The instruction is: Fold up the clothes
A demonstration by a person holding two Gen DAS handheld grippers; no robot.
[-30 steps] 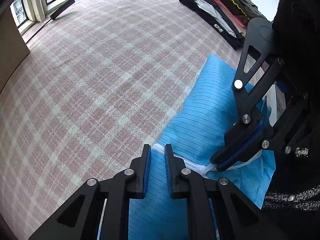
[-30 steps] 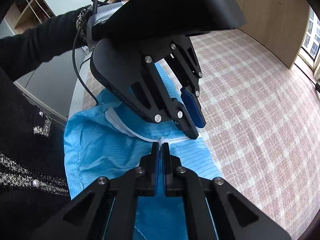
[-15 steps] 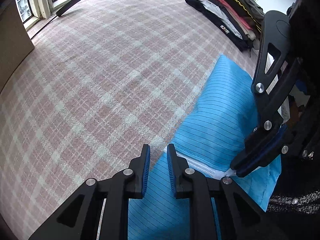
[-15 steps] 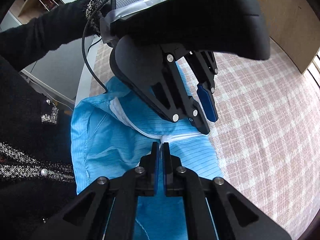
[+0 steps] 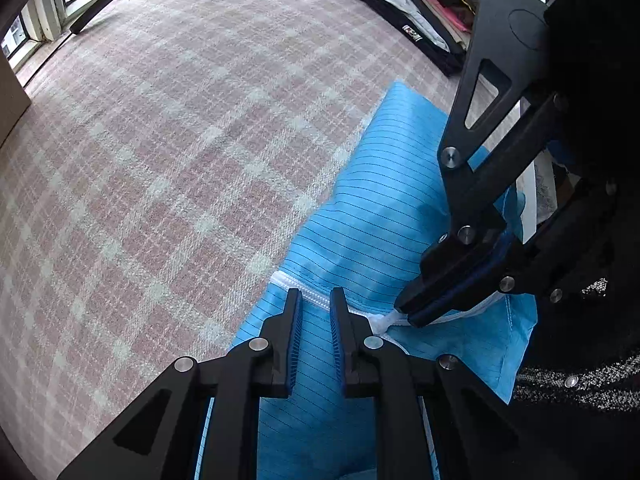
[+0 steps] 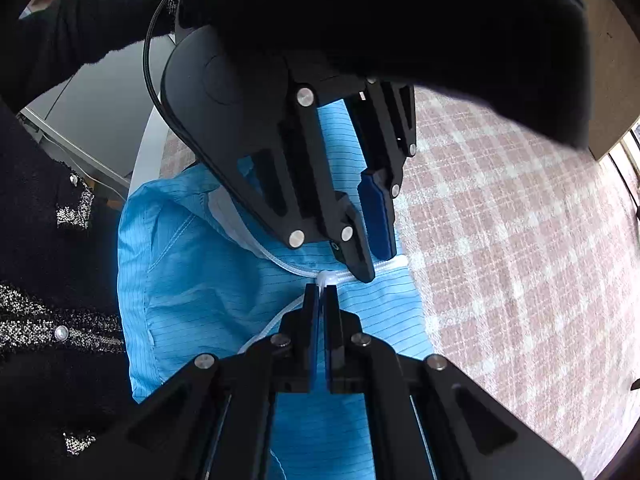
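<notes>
A light blue pinstriped garment (image 5: 380, 220) lies bunched on the plaid cloth, with a white zipper (image 6: 280, 262) running across it. My right gripper (image 6: 321, 292) is shut on the white zipper pull; in the left wrist view it (image 5: 404, 312) comes in from the right and pinches that white end. My left gripper (image 5: 314, 300) points down just left of it and straddles the zipper tape. Its jaws are closing, with a narrow gap between the blue pads, which do not press on the tape. From the right wrist view the left gripper (image 6: 376, 264) hovers right above the zipper.
The pink and white plaid cloth (image 5: 180, 140) spreads far to the left. A pile of dark folded clothes (image 5: 420, 12) lies at the far right edge. A person's black sleeve (image 6: 80, 40) and body stand close on the near side. A wooden panel (image 6: 608, 80) borders the far end.
My left gripper has slid along the zipper towards the right gripper, so the zipper's end now shows left of its fingers. The right gripper has rolled a little and stays pinched on the pull.
</notes>
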